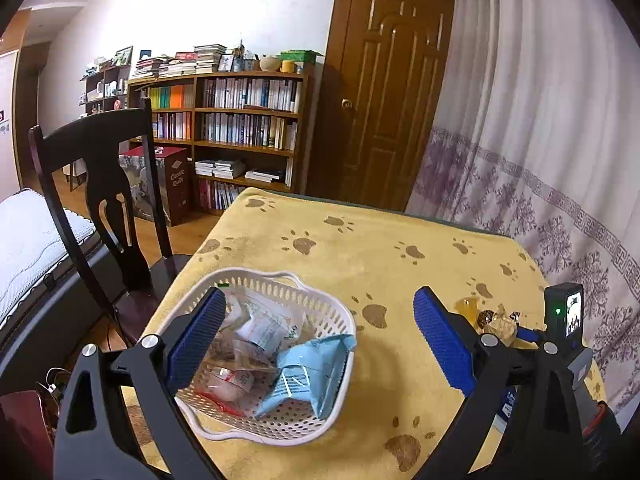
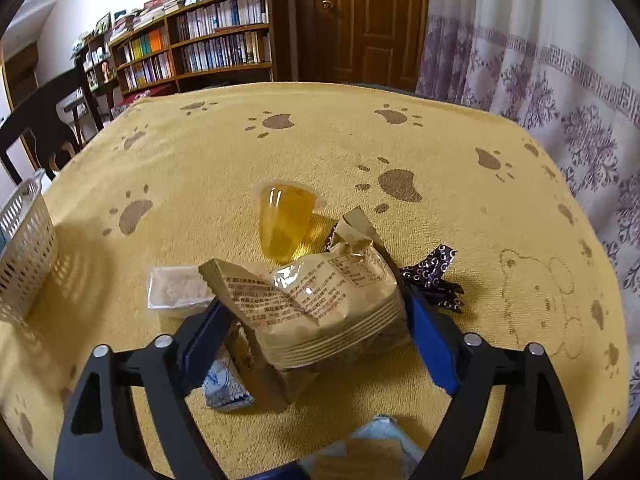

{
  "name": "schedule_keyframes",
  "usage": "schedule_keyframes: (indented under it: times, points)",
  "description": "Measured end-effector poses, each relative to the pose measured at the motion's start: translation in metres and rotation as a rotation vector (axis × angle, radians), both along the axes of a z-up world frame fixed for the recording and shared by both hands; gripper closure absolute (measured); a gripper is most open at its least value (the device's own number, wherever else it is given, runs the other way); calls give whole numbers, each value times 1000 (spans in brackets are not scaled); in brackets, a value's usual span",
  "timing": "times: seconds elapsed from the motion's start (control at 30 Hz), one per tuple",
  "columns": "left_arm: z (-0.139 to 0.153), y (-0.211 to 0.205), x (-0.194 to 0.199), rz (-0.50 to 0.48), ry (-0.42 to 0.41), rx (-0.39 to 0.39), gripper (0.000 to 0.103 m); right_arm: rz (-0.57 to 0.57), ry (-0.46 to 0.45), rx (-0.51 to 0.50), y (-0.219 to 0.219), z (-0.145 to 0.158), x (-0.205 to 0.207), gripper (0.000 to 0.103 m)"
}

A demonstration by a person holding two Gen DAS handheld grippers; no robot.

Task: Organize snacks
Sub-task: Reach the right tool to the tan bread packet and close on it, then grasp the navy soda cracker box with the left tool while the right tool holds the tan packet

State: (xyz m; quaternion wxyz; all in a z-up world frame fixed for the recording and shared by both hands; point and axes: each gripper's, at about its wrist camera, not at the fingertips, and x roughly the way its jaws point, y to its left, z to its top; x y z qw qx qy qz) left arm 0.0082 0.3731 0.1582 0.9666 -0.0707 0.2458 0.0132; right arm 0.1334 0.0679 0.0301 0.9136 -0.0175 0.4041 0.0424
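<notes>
While the left claw (image 1: pixel 320 340) gapes empty beside the basket (image 1: pixel 344 312), the right claw (image 2: pixel 316 340) pinches a tan packet (image 2: pixel 320 300).

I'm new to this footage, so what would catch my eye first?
The right gripper, its blue fingers around a crinkly tan snack packet on the yellow paw-print cloth. Just beyond stands a clear orange jelly cup. Left of them sits a white perforated plastic basket holding wrapped snacks.
</notes>
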Motion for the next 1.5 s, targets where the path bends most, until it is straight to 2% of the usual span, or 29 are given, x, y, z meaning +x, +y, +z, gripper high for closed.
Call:
schedule_keyframes:
  times: [0.03,0.1,0.43,0.7,0.97,1.27,1.5]
  points:
    - [-2,-2,0,-4,3,5,7,-2,0,-8,0,0,-1,29]
    - [-4,-7,1,-13,10,14,7,-3,-1,6,-2,0,-4,31]
    - [-15,-31,4,-57,38,46,7,-33,-44,163,-33,16,-36,32]
    - [-28,-63,9,-115,78,76,7,-96,-92,208,-73,26,-58,31]
    - [-45,-107,13,-184,126,114,7,-160,-109,209,-102,15,-67,31]
    - [-86,-182,22,-377,233,124,7,-209,-116,255,-132,2,-69,31]
    - [-112,-230,29,-505,299,161,7,-198,-109,257,-129,-3,-67,31]
